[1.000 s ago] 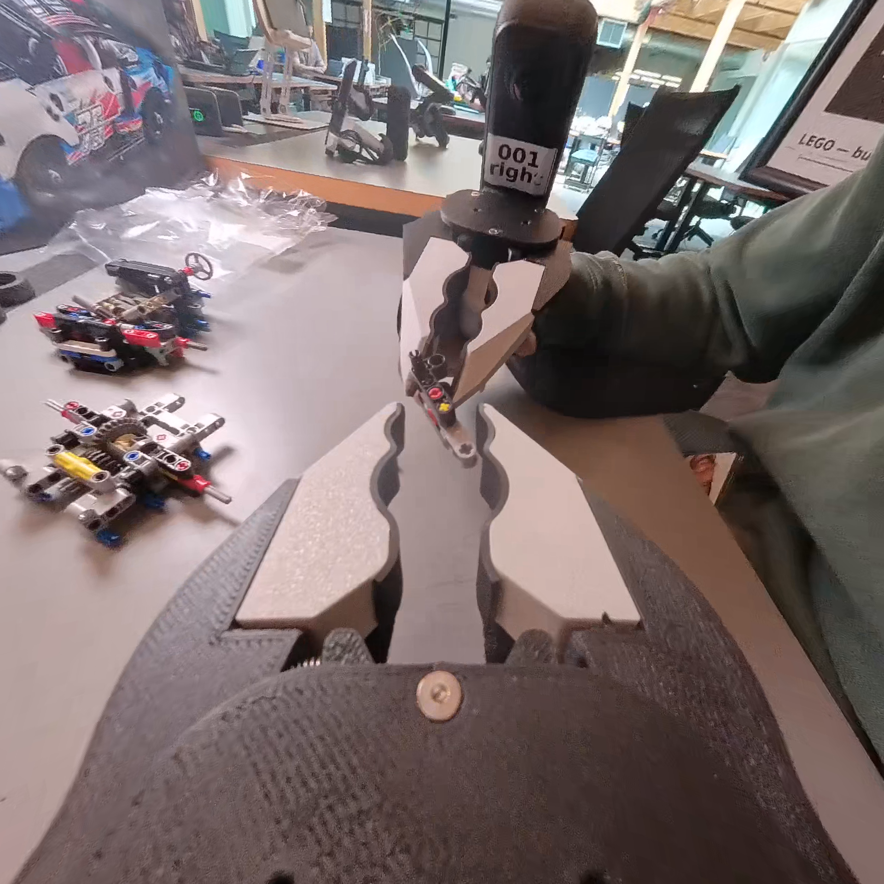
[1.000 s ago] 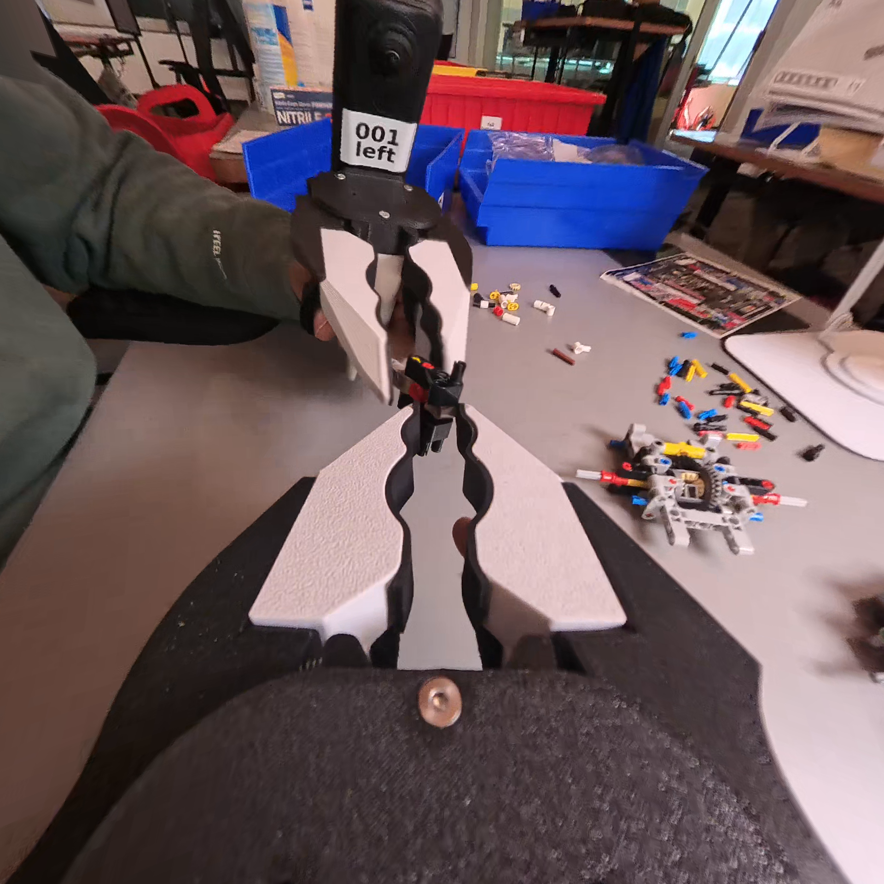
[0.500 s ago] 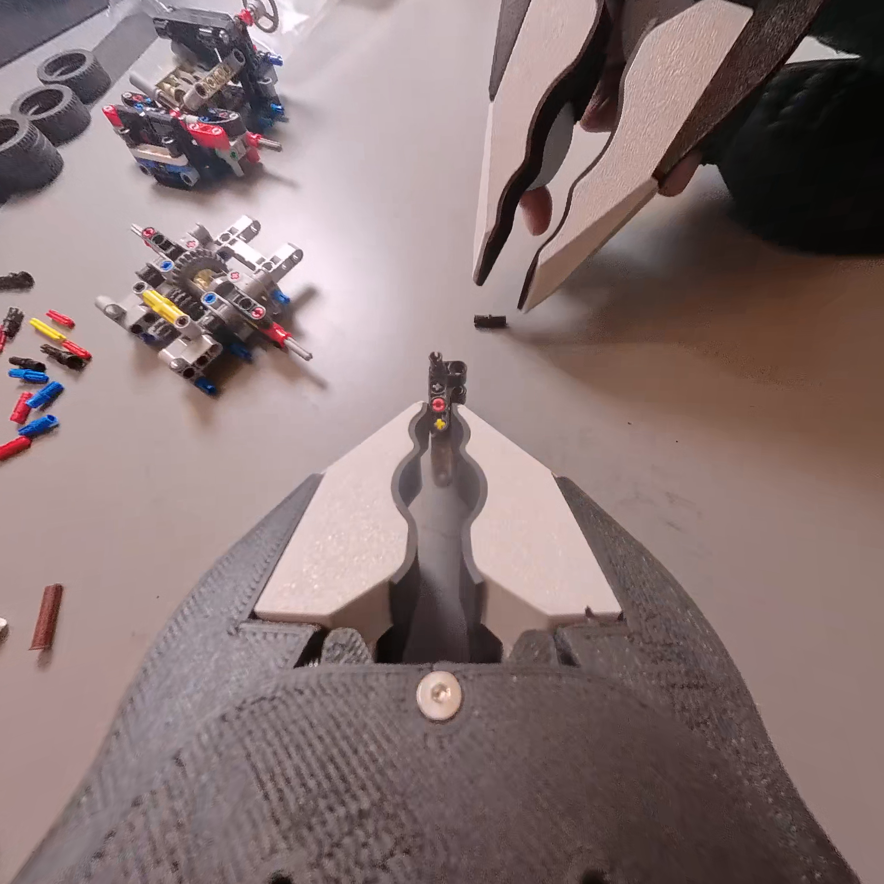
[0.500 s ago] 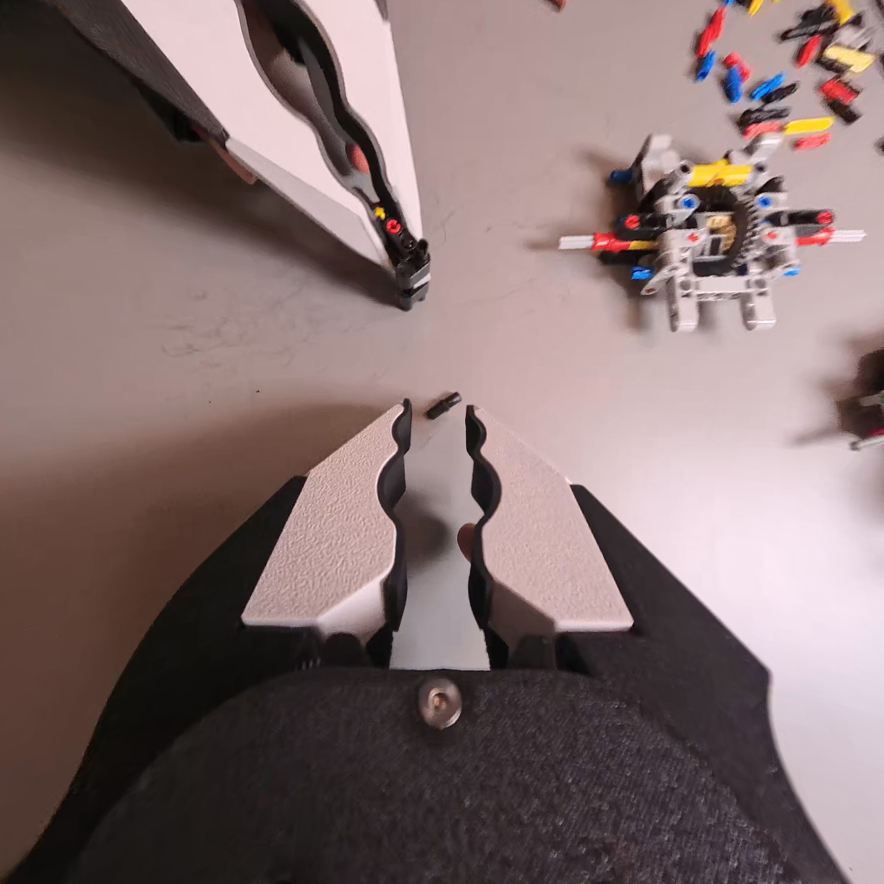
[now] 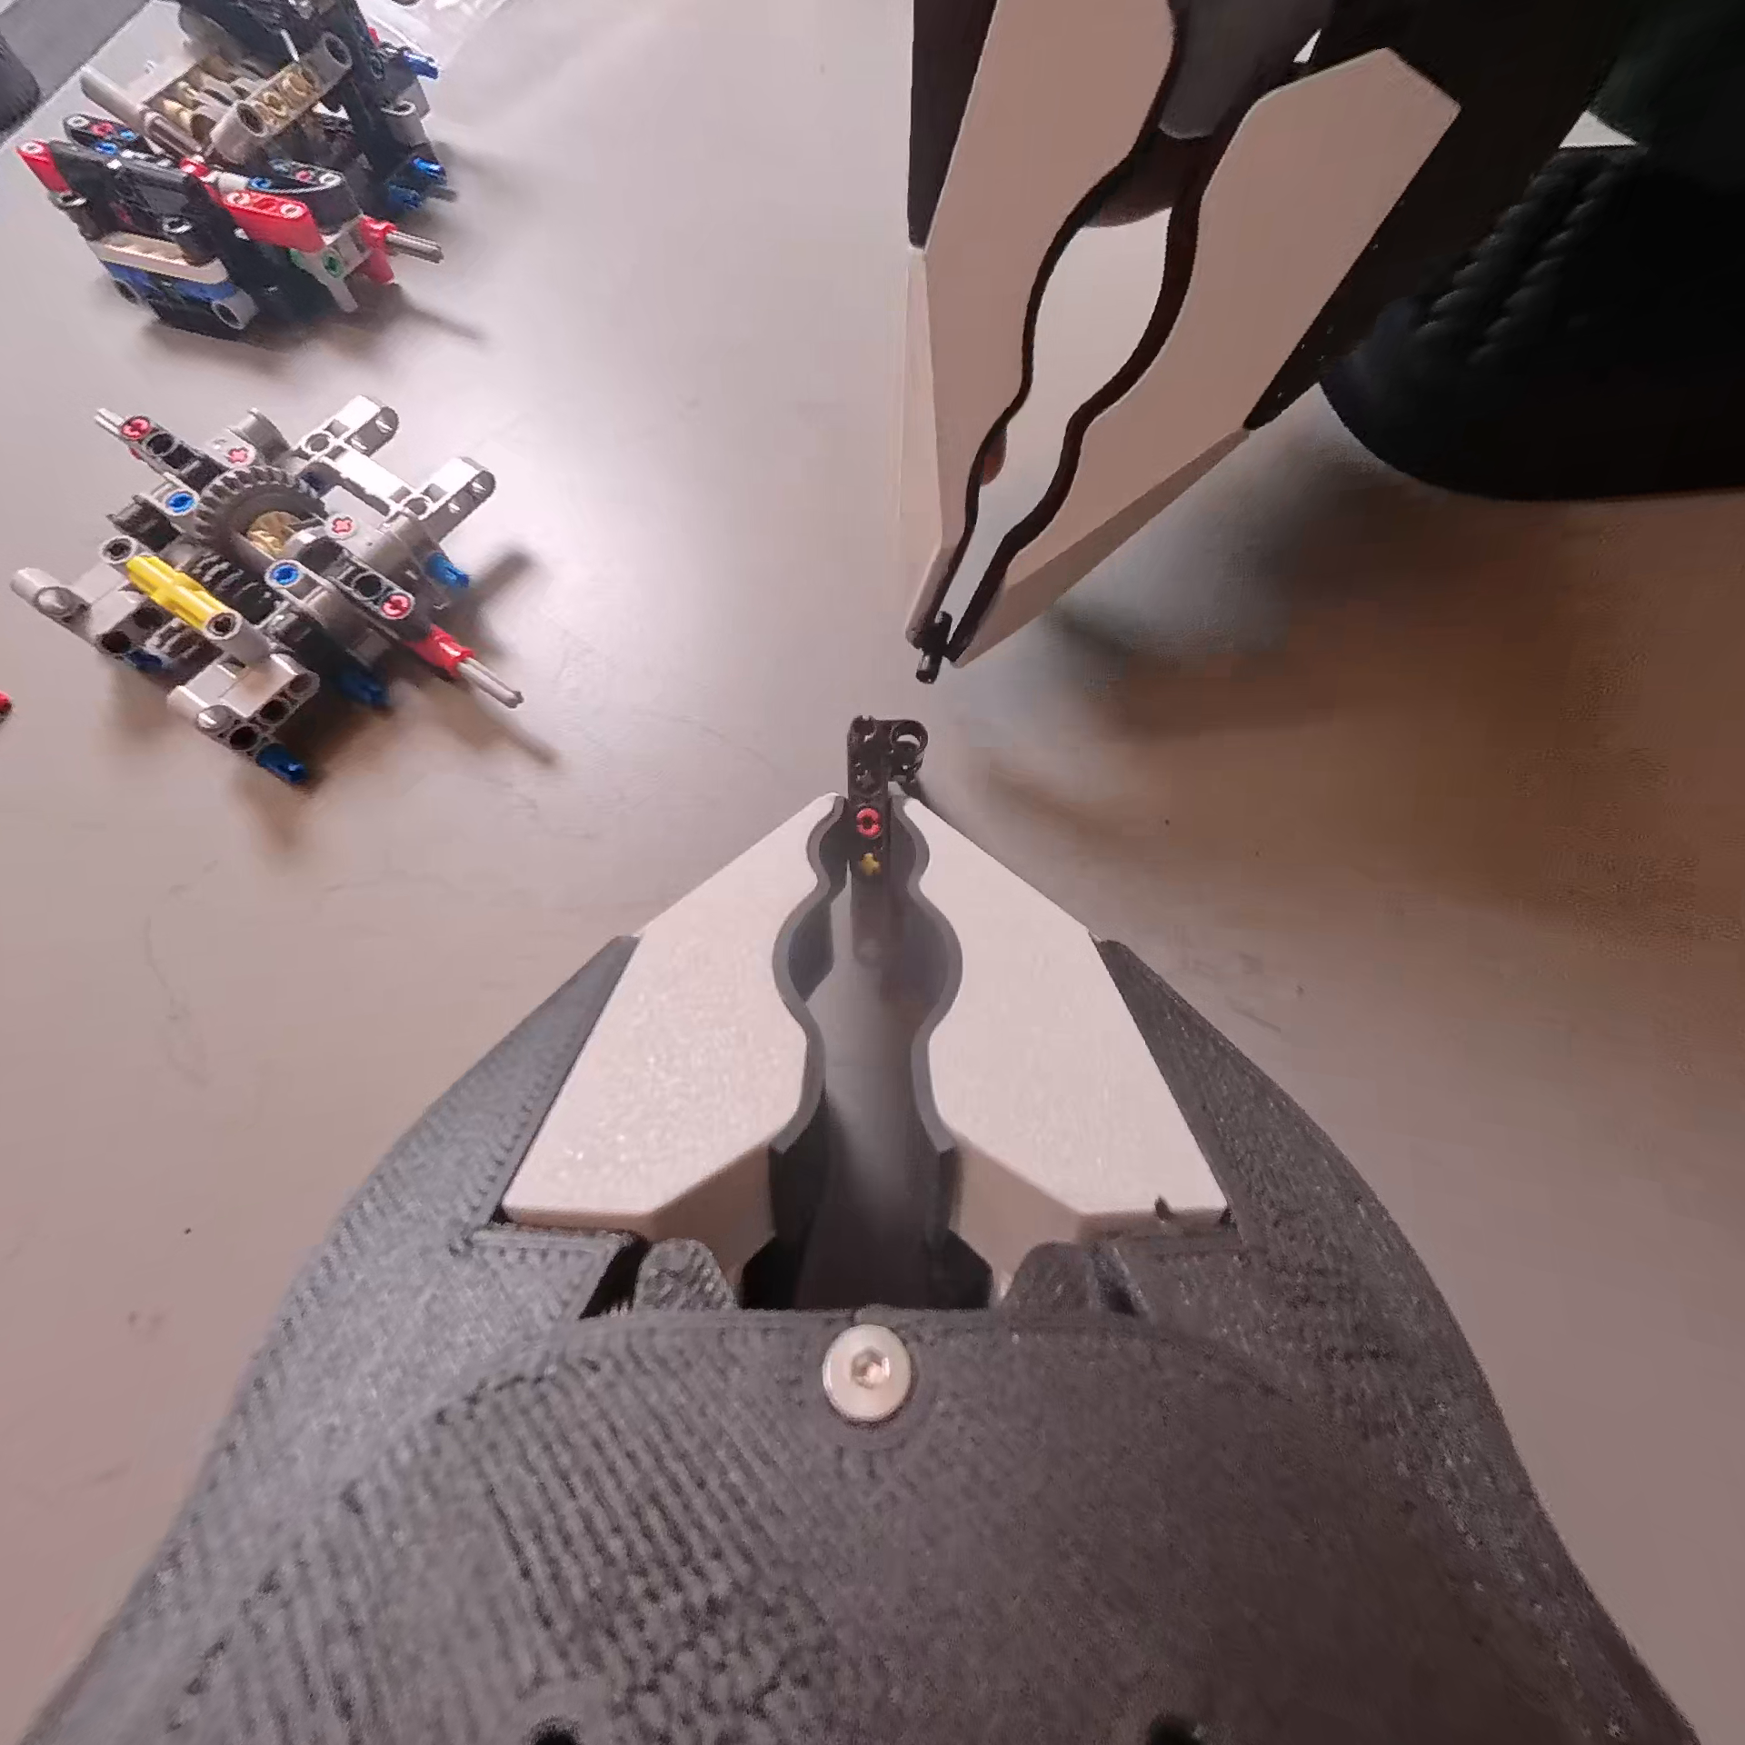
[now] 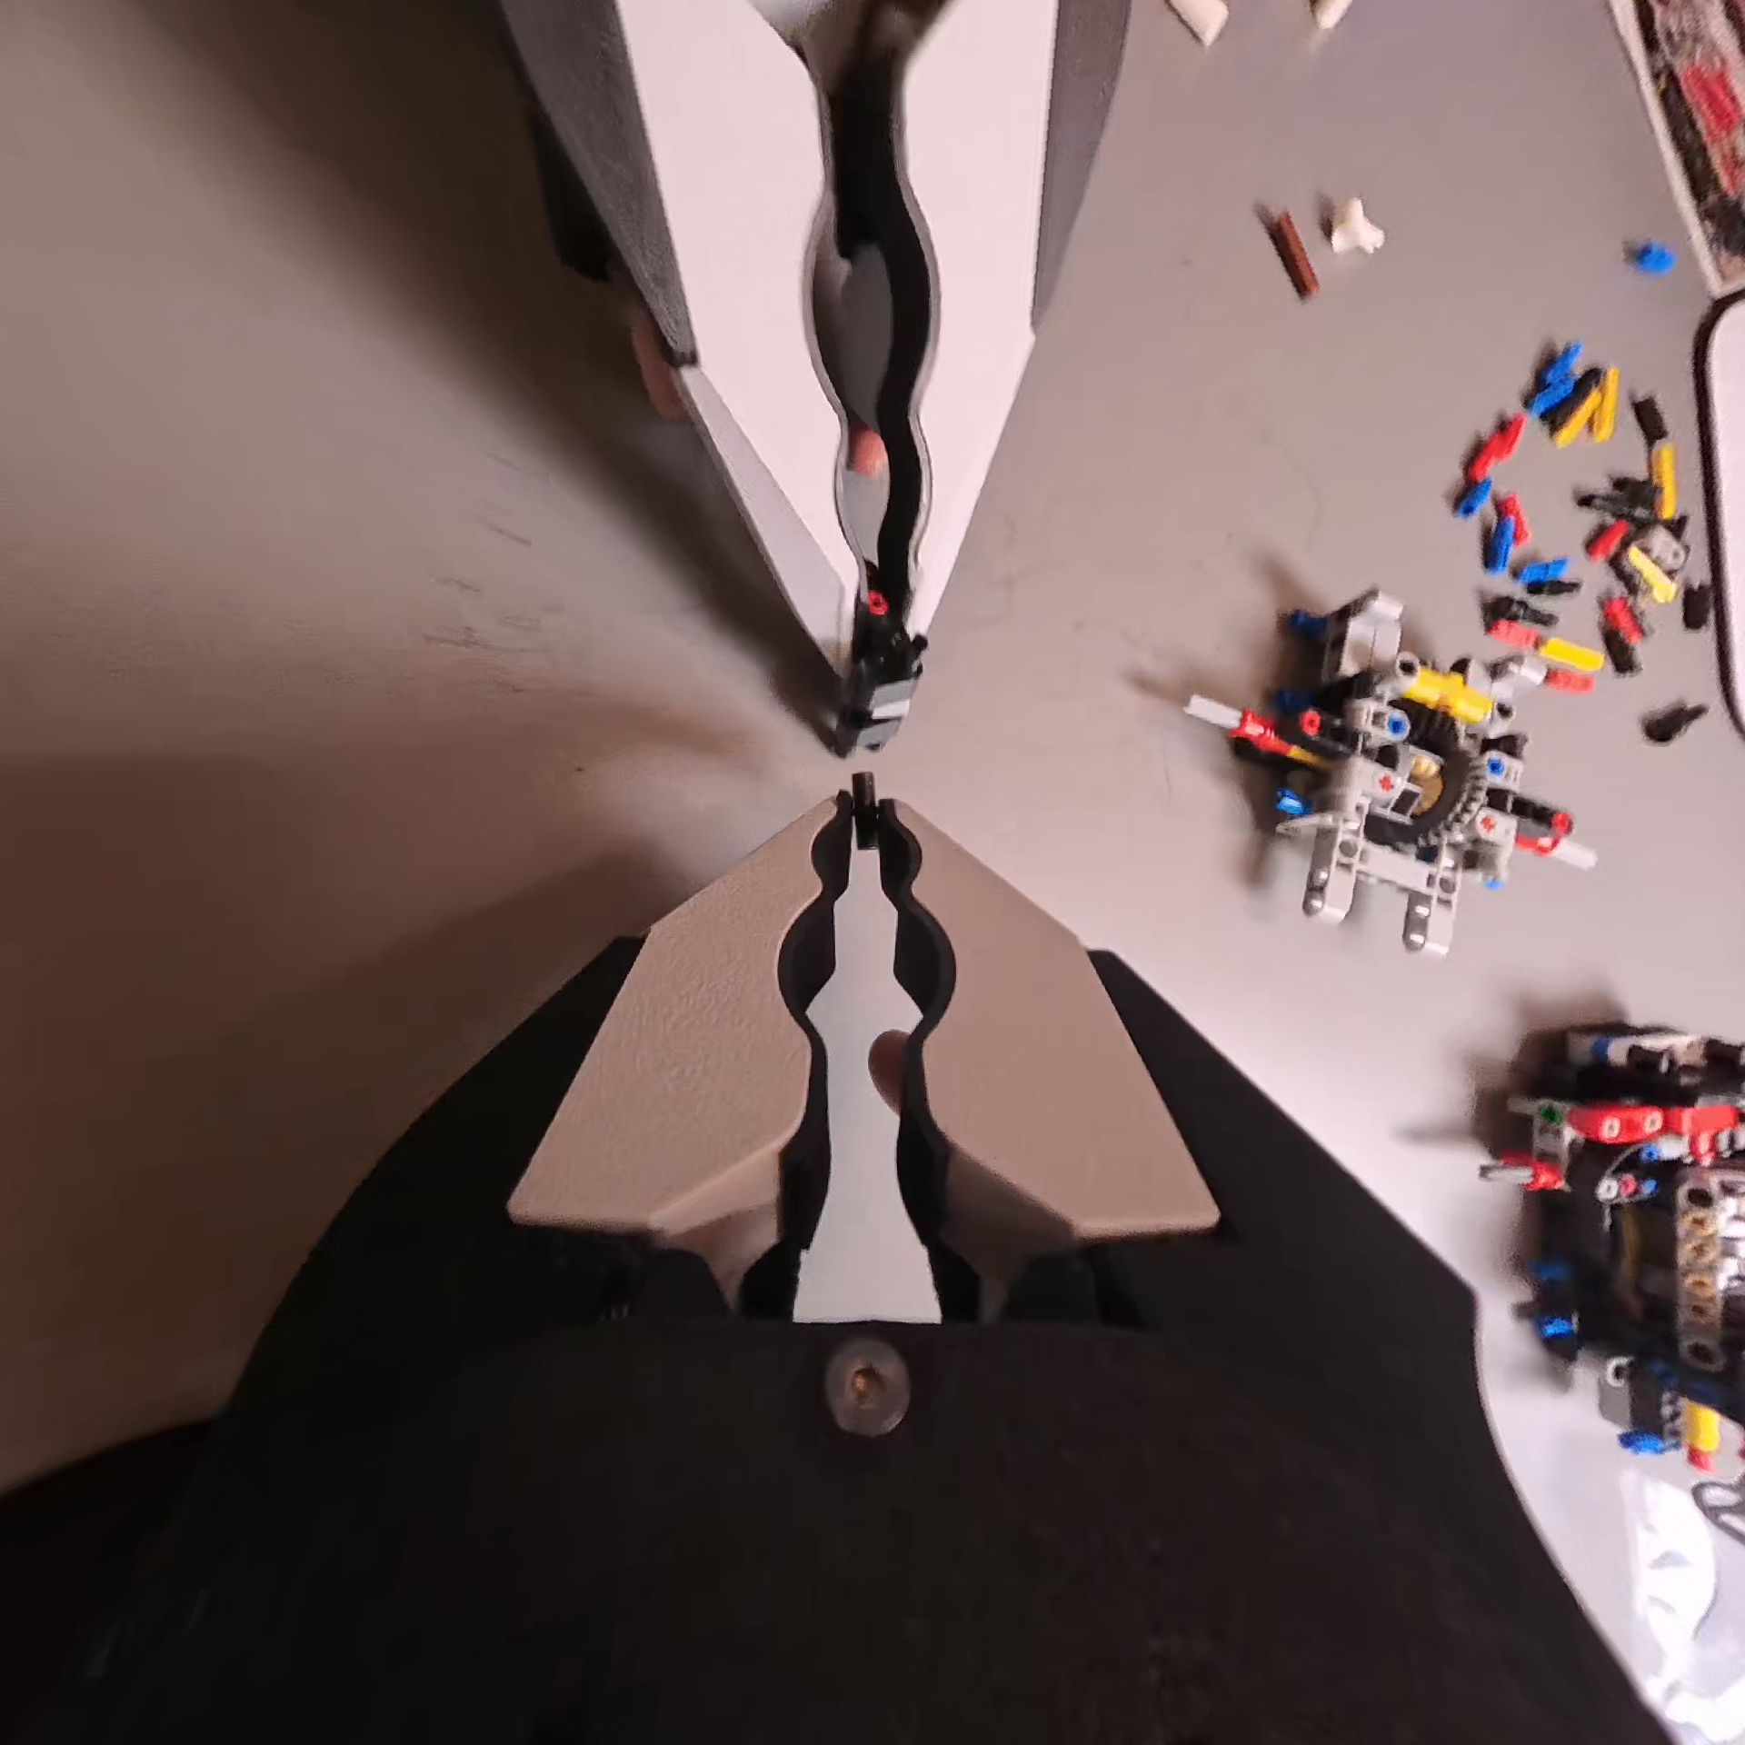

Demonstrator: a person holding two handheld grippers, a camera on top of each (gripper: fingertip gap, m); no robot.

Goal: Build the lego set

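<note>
Two grippers meet tip to tip low over the grey table [image 5: 661, 283]. Clamped in the left gripper [image 5: 873, 812] is a thin black beam [image 5: 873, 755] with a red and a yellow pin, its pads pressed on the beam's sides and its far end sticking out past the fingertips. Just beyond that beam, the right gripper [image 6: 861, 814] pinches a small black pin [image 6: 861, 798], which points at the beam's end without touching it. Well off from the beam sit a grey gear assembly [image 5: 264, 576], a dark brick chassis [image 5: 236, 179] and, farther off, a scatter of loose coloured pins [image 6: 1567, 529].
</note>
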